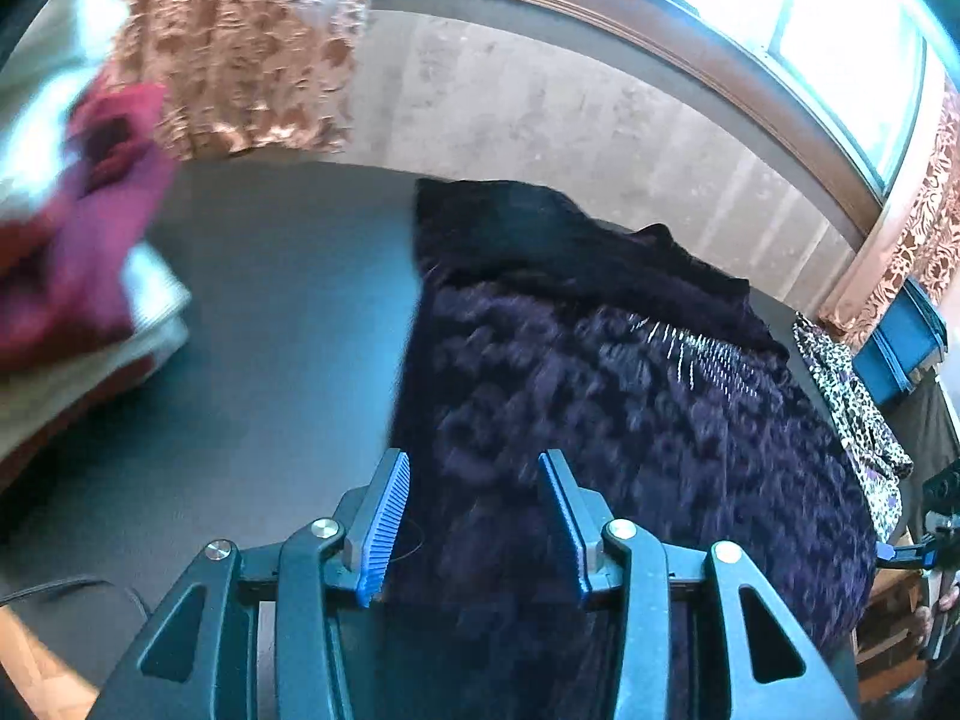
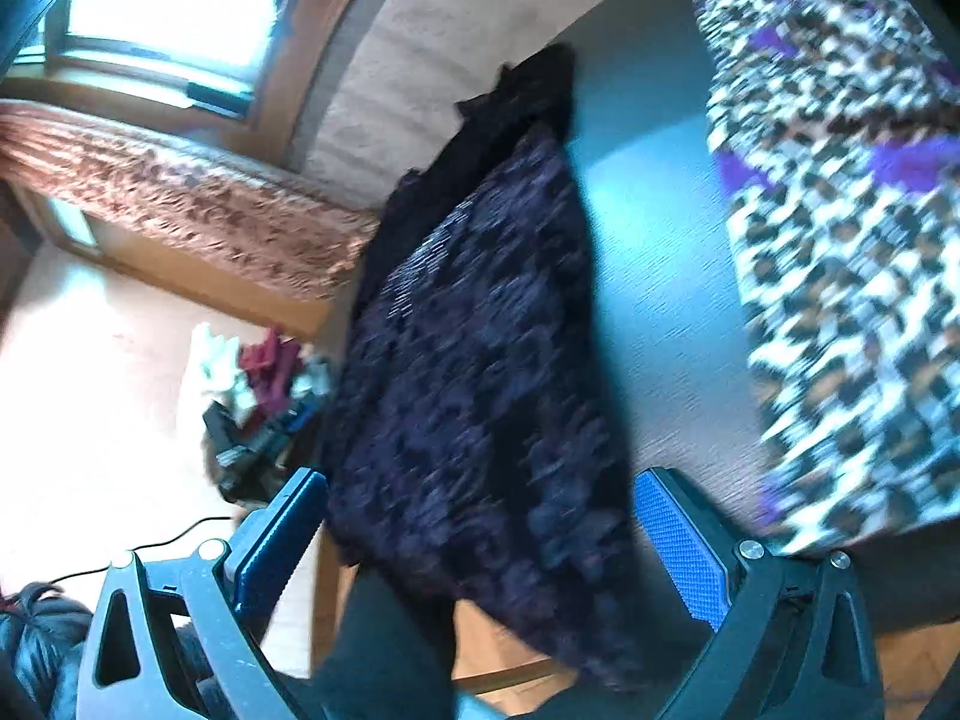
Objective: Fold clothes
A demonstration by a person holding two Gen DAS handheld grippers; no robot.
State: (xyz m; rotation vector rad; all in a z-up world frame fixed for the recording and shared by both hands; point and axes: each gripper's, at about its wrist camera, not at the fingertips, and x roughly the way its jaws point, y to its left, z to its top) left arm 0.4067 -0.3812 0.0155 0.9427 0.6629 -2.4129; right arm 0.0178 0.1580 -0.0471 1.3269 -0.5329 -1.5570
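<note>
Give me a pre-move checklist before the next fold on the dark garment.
1. Left hand-held gripper empty, jaws apart: ok.
2. Right hand-held gripper empty, jaws wide: ok.
3. Dark garment lying on the table: ok.
4. Garment fully on the table: not ok, its near end hangs over the edge.
5. Leopard cloth apart from the garment: ok.
6. Garment smooth, no wrinkles: cannot tell, pictures blurred.

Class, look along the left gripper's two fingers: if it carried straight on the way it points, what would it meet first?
Most likely the dark purple patterned garment spread on the dark table. The left gripper has nothing between its jaws, and the cloth fills the gap ahead of them. Blur makes depth uncertain.
</note>
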